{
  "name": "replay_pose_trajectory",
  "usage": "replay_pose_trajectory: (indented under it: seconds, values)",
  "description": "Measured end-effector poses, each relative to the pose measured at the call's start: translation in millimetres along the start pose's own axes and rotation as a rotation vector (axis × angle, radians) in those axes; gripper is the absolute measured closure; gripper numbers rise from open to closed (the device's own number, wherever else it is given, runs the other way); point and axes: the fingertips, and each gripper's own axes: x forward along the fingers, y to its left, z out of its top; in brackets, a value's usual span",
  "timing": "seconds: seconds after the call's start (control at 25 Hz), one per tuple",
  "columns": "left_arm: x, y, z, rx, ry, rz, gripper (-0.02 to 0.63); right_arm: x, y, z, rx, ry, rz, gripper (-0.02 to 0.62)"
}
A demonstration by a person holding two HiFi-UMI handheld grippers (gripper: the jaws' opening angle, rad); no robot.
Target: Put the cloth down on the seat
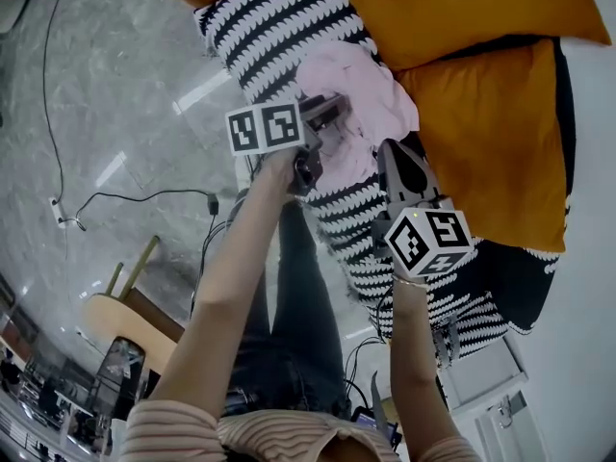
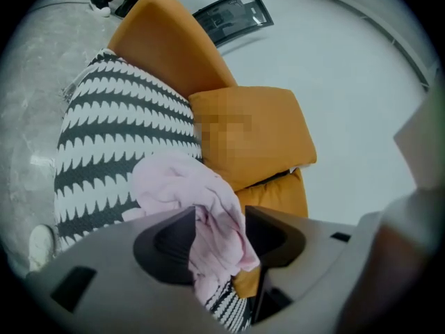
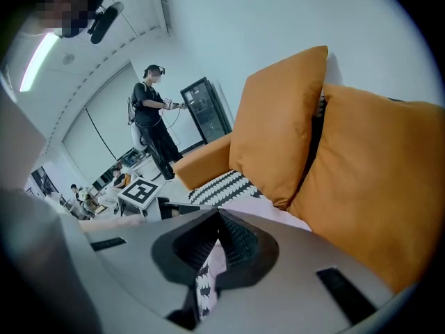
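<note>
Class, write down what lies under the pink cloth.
The black-and-white striped seat cover lies under the pink cloth; the patch directly beneath it is covered from view.

We see the cloth (image 1: 356,94) as soft, crumpled pink fabric, the seat (image 1: 279,27) as coarse knitted-looking textile, the cushions (image 1: 491,133) matt orange weave, the floor (image 1: 115,85) glossy and stone-like, and the left gripper (image 2: 219,214) smooth matt grey plastic.
</note>
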Motion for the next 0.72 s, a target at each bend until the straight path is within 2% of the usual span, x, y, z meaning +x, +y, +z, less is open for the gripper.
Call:
replay_pose_trajectory:
  seconds: [0.12,0.36,0.56,0.72]
  values:
    - [-14.3,-10.9,4.5,0.054,-0.010,0.009,0.399,-6.3,4.1,7.1,0.002,-0.018,0.000,0.588]
    - [-49.2,-25.3,18.9,0.214,-0.023,0.052,0.501,-12.5,21.5,23.0,0.009,-0.065,0.001,0.588]
    - [-70.0,-26.1,20.1,0.324,-0.037,0.079,0.557,-13.2,29.2,21.1,0.009,-0.123,0.013,0.588]
    - [-88.8,-68.1,26.4,0.401,-0.054,0.066,0.582,-38.0,33.0,43.4,0.012,-0.178,0.009,0.588]
